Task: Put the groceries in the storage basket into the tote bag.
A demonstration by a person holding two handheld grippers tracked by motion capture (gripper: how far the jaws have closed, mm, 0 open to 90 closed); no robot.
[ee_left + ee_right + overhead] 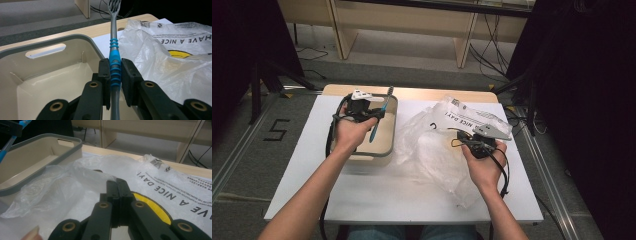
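A toothbrush [373, 132] with a blue-and-grey handle [113, 32] is clamped in my left gripper [379, 114] [115, 65], which is shut on its ribbed blue grip. The bristle head points away from the hand, and the brush hangs above the beige bin [389, 150] [62, 38]. My right gripper [462, 136] [116, 185] is shut, jaws pressed together, low over the clear plastic bag [432, 150] [75, 182]. I see no film between its pads. The bag [175, 62] bears black lettering and a yellow smiley.
The bin [50, 150] has a grey rim and slot handles, and its inside looks bare. It stands on the left of the white table [312, 175], with the crumpled bag touching its right side. Wooden furniture legs and cables lie on the floor beyond the table.
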